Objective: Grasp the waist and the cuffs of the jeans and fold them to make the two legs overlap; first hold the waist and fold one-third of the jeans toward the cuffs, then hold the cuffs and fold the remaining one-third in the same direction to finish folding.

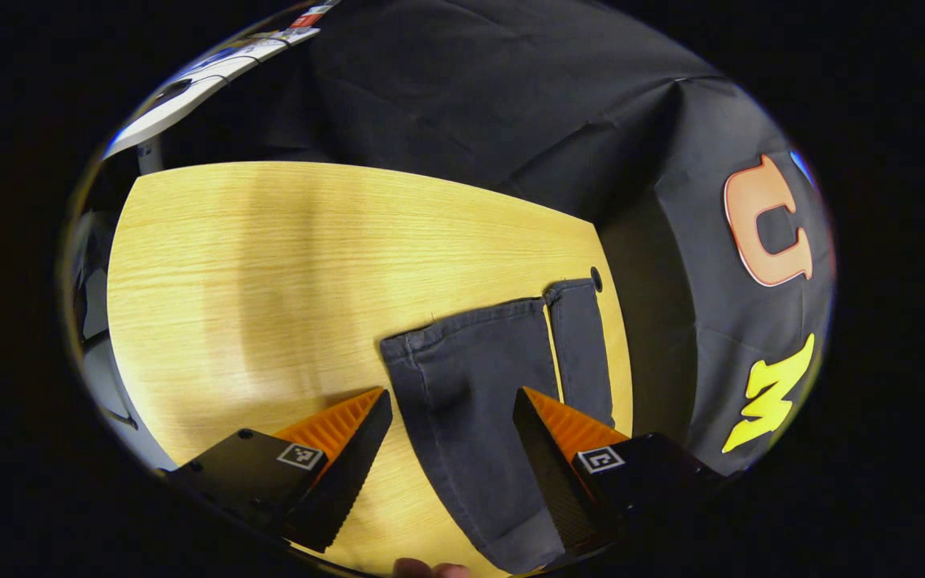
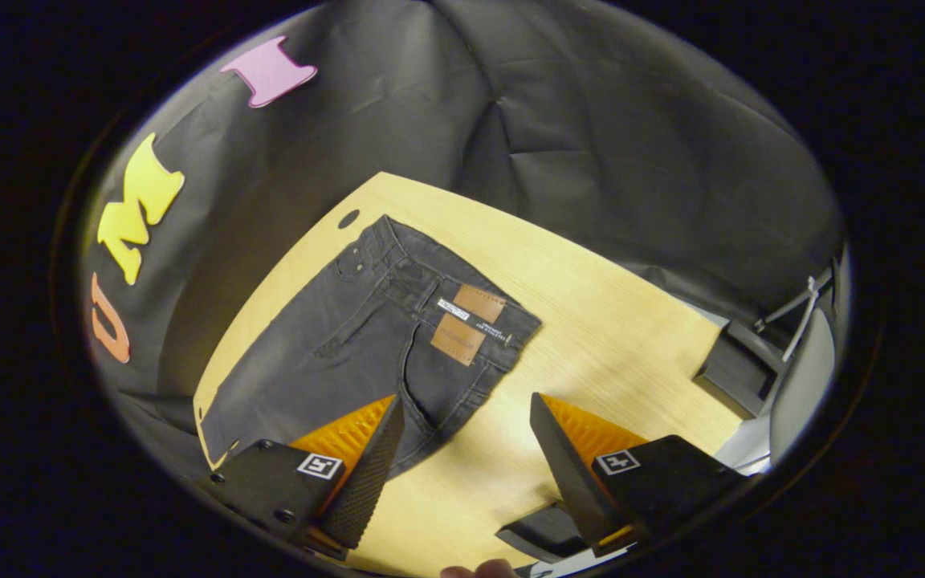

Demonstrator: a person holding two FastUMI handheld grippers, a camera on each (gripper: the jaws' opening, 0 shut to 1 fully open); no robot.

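Both the left hand-held gripper (image 1: 452,425) and right hand-held gripper (image 2: 466,433) hover wide open and empty above the dark jeans (image 2: 366,337) lying flat on the bench (image 1: 270,265), limp, fairly heavy denim best pinched at the thick waistband and cuff hems.

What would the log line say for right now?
stage: before first grasp | jeans flat on table | left gripper open over cuffs | right gripper open near waist

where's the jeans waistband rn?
In the right gripper view, the dark grey denim jeans' waistband lies flat on the light wooden table, up-centre, above the open right claw.
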